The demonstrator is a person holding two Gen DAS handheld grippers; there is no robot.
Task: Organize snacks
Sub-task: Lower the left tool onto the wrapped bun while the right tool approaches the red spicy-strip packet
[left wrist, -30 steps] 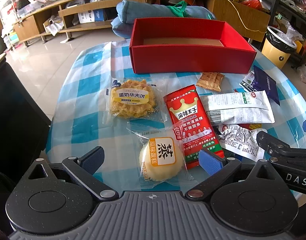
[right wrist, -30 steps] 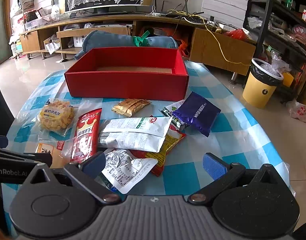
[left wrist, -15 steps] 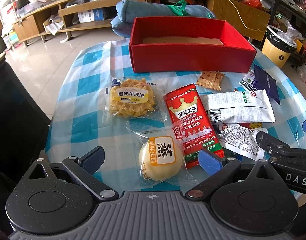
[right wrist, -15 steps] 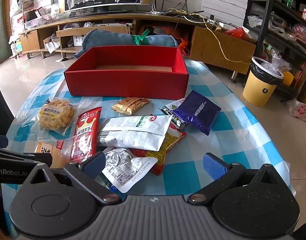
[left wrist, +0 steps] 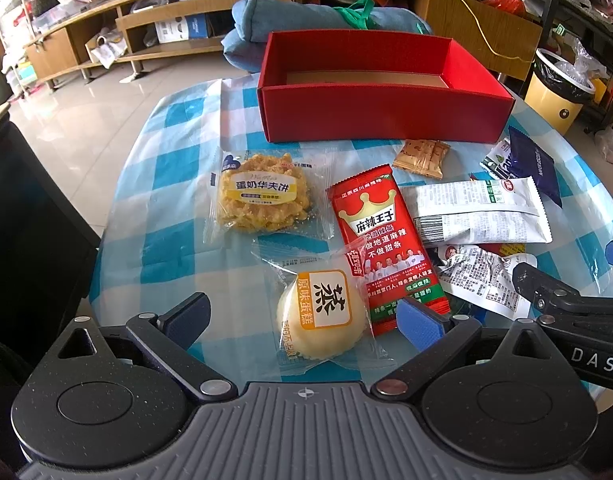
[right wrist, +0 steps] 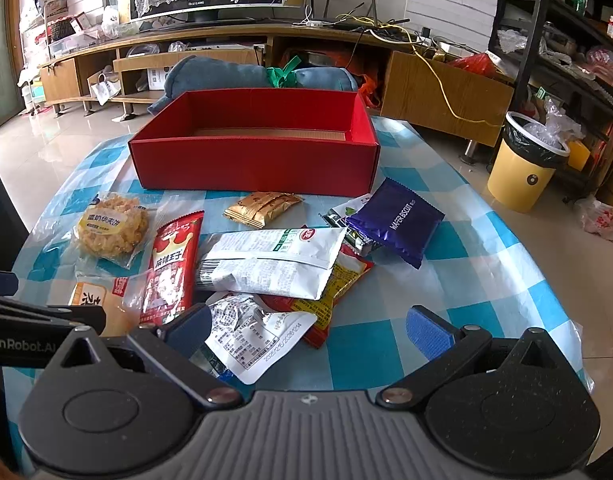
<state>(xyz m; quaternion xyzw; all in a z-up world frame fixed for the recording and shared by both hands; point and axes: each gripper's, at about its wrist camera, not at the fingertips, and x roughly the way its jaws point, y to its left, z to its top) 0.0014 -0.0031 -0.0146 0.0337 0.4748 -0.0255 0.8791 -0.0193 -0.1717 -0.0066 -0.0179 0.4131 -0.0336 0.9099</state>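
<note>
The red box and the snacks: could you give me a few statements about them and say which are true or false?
1. The red box already holds several snacks. False: only its bare cardboard floor shows.
2. The purple wafer packet lies on the table outside the box. True.
3. The left gripper is clamped on the round cake. False: its jaws stand open either side of it.
4. The right gripper is open and holds nothing. True.
5. The small gold packet lies just in front of the box. True.

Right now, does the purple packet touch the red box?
Apart. In the right wrist view, checked tablecloth shows between the purple packet and the red box.
</note>
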